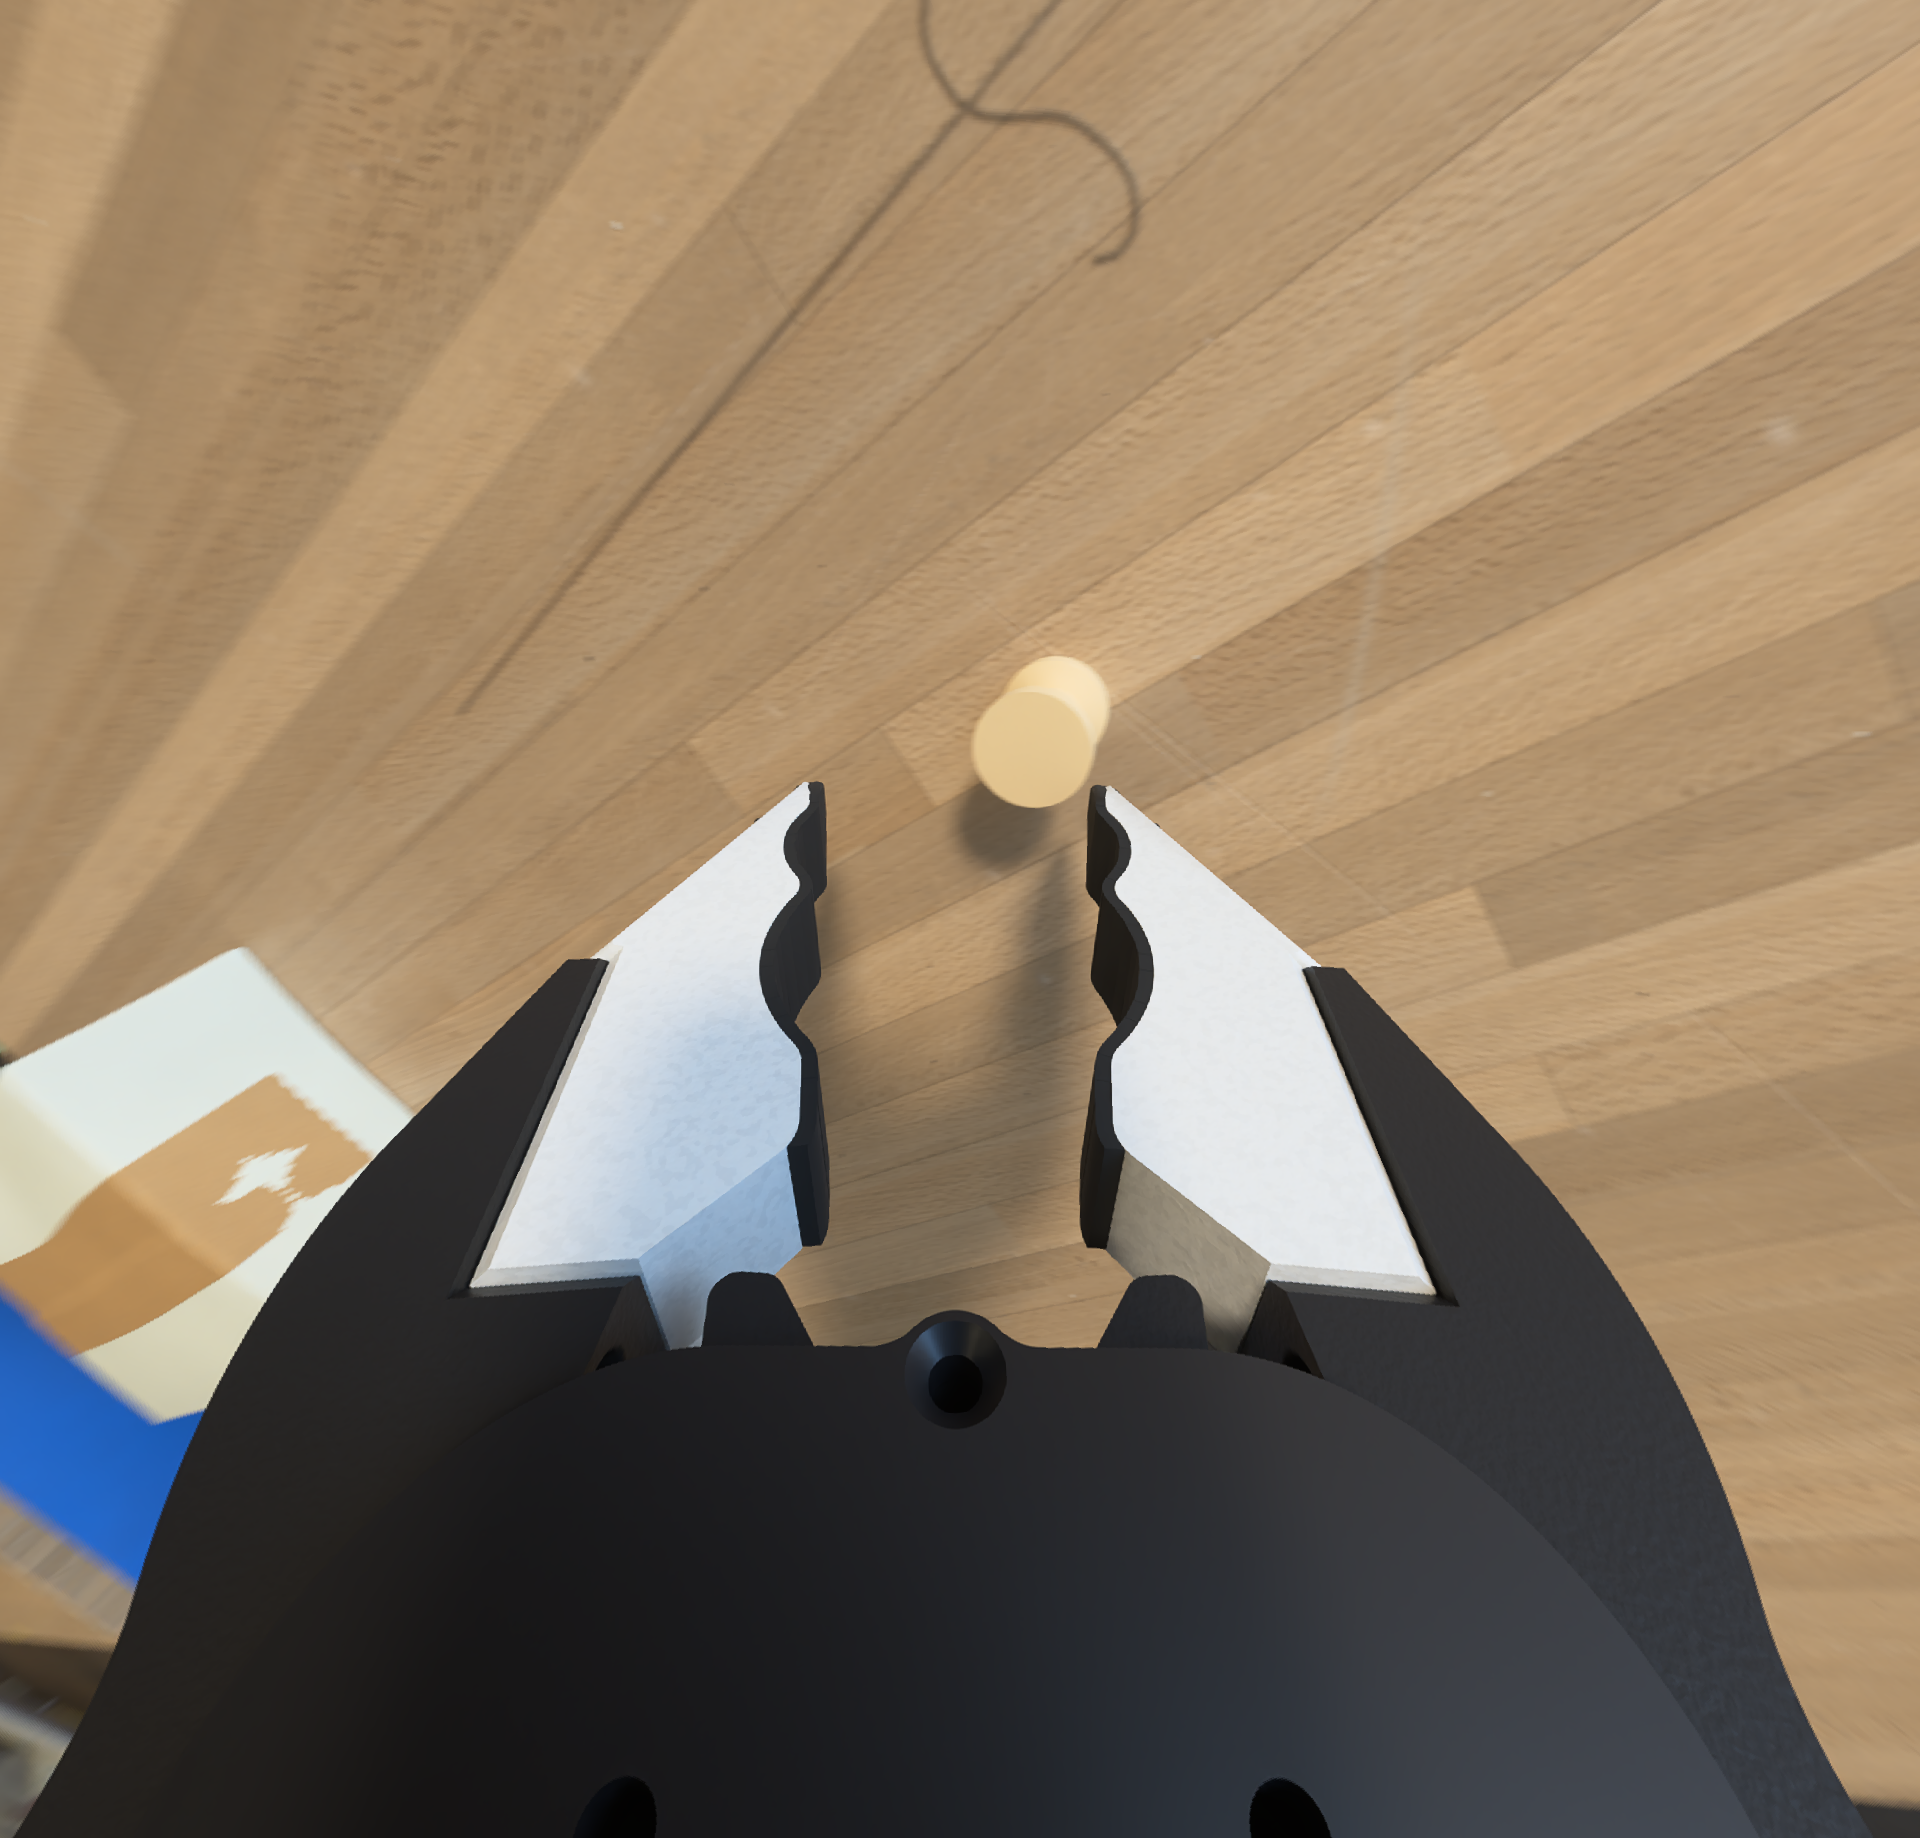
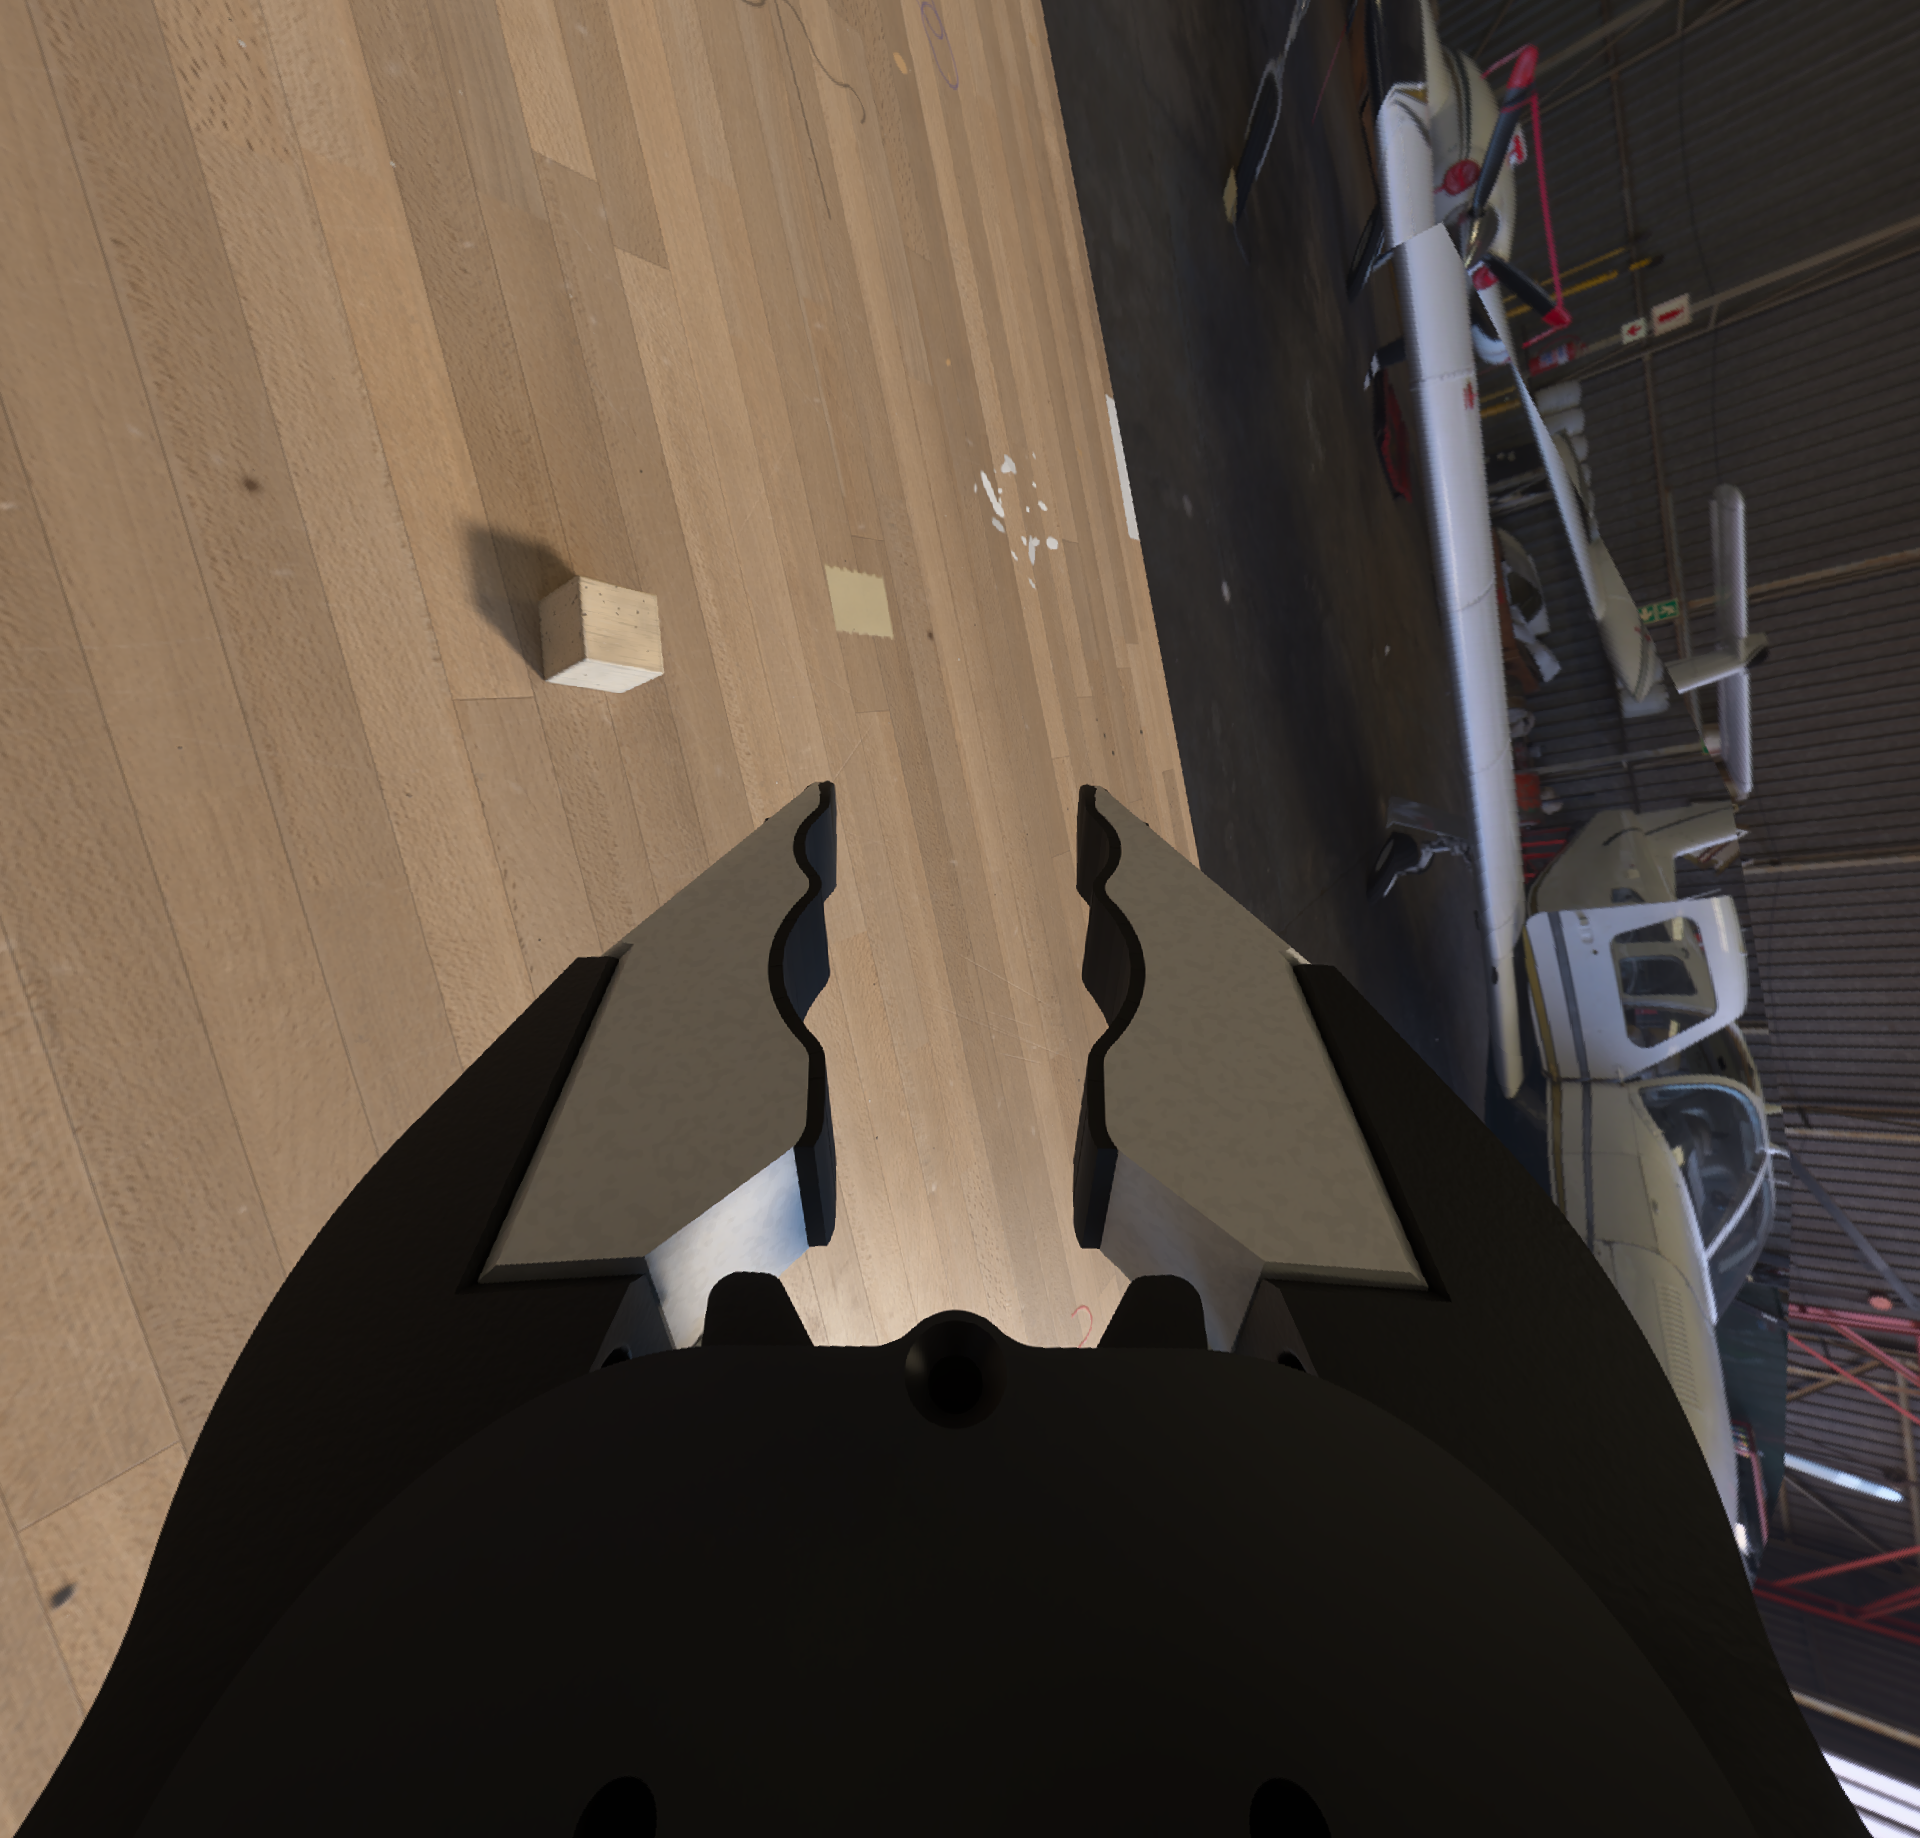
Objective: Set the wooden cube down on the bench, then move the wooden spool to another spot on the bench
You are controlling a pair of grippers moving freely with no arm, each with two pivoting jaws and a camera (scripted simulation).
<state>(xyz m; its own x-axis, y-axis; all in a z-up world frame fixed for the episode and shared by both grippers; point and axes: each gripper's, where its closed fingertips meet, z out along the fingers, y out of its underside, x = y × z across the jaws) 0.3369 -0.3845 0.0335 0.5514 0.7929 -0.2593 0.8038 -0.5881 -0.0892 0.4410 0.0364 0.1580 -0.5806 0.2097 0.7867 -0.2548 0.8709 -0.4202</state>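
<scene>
In the left wrist view a pale wooden spool (image 1: 1039, 734) stands upright on the wooden bench (image 1: 520, 438), just beyond and slightly right of my left gripper (image 1: 956, 791). That gripper is open and empty, above the bench. In the right wrist view a small wooden cube (image 2: 603, 635) rests on the bench (image 2: 312, 853), ahead and to the left of my right gripper (image 2: 956, 791). That gripper is open and empty, apart from the cube.
A cream, tan and blue box (image 1: 156, 1196) lies at the left of the left wrist view. A dark scribble (image 1: 1039, 115) marks the bench. The bench edge (image 2: 1122, 541) runs along the right, with a dark hangar floor and aircraft (image 2: 1455, 541) beyond.
</scene>
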